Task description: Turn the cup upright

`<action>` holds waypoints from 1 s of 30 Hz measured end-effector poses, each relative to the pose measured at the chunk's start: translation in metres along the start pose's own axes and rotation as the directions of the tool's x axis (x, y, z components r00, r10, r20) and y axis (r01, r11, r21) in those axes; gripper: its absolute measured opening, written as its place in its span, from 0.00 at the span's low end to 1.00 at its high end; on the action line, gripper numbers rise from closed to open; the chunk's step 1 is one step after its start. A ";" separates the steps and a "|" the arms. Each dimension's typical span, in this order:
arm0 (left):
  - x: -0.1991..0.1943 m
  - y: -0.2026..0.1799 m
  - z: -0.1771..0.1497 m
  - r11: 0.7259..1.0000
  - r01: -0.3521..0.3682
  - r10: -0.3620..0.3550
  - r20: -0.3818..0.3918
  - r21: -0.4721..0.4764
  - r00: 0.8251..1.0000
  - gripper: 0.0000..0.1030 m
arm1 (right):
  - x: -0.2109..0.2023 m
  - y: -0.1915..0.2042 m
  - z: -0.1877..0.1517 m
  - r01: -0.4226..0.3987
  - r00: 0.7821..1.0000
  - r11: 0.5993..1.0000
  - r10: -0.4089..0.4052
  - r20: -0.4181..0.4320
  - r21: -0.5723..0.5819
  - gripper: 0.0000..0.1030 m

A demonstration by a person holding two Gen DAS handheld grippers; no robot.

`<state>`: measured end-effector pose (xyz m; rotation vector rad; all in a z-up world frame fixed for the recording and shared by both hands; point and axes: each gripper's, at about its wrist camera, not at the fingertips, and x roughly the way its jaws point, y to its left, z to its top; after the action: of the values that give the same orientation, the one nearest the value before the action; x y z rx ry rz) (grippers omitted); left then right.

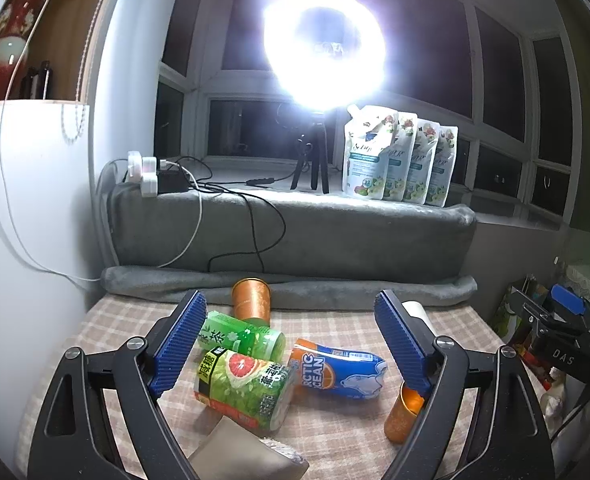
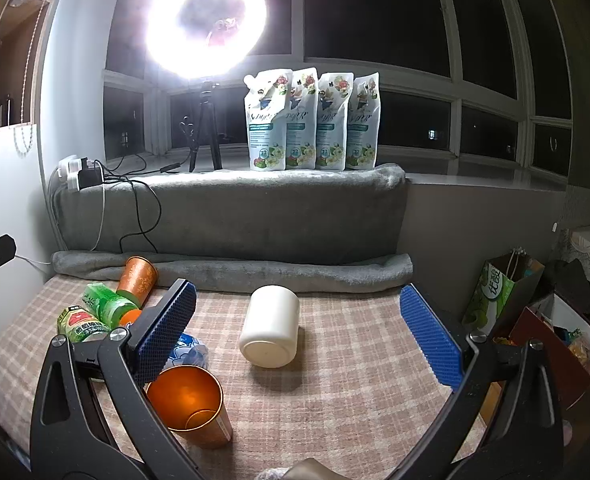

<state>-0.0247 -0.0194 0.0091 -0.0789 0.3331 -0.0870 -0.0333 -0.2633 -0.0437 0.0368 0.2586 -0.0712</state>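
The right gripper [image 2: 295,328] hangs above the checked tablecloth [image 2: 335,400] with its jaws spread wide and nothing between them; the left gripper [image 1: 291,344] is likewise fully open and empty, poised over a jumble of drink containers

Straight ahead of the right gripper, roughly centred in the gap between its blue pads but lying beyond and below the fingertips, is the white cup [image 2: 270,326]; it rests on its side, flat base turned toward the camera, mouth pointing away toward the grey blanket roll [image 2: 255,272]; the gripper does not touch it; in the left view only its top shows behind the right-hand finger [image 1: 415,310]

Just beside the right gripper's left finger stands an orange metal cup [image 2: 187,404], mouth up, so that one appears already upright; a second orange cup [image 2: 137,276] at the far left seems to stand mouth down, though I cannot be certain

By my reading the flip of the white cup is not yet begun: reaching, closing on its wall, turning it and setting it on its base all remain

The green tea bottle [image 1: 241,334], the grapefruit carton [image 1: 247,388] and the blue pouch [image 1: 341,370] lie well to the left of it, out of the way
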 end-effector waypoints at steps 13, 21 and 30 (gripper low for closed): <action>0.002 0.001 -0.001 1.000 0.009 -0.009 -0.011 -0.002 1.000 0.84 | 0.000 0.001 0.000 0.000 1.000 1.000 0.000 -0.001 -0.001 1.00; 0.002 0.001 -0.001 1.000 0.006 -0.006 -0.008 0.000 1.000 0.84 | 0.000 0.001 0.000 0.000 1.000 1.000 0.000 -0.001 -0.002 1.00; 0.001 0.000 -0.001 1.000 0.002 -0.002 -0.003 0.004 1.000 0.84 | 0.001 0.003 0.000 -0.001 1.000 1.000 0.001 -0.004 -0.005 1.00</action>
<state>-0.0237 -0.0194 0.0080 -0.0750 0.3354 -0.0895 -0.0324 -0.2607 -0.0437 0.0324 0.2627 -0.0693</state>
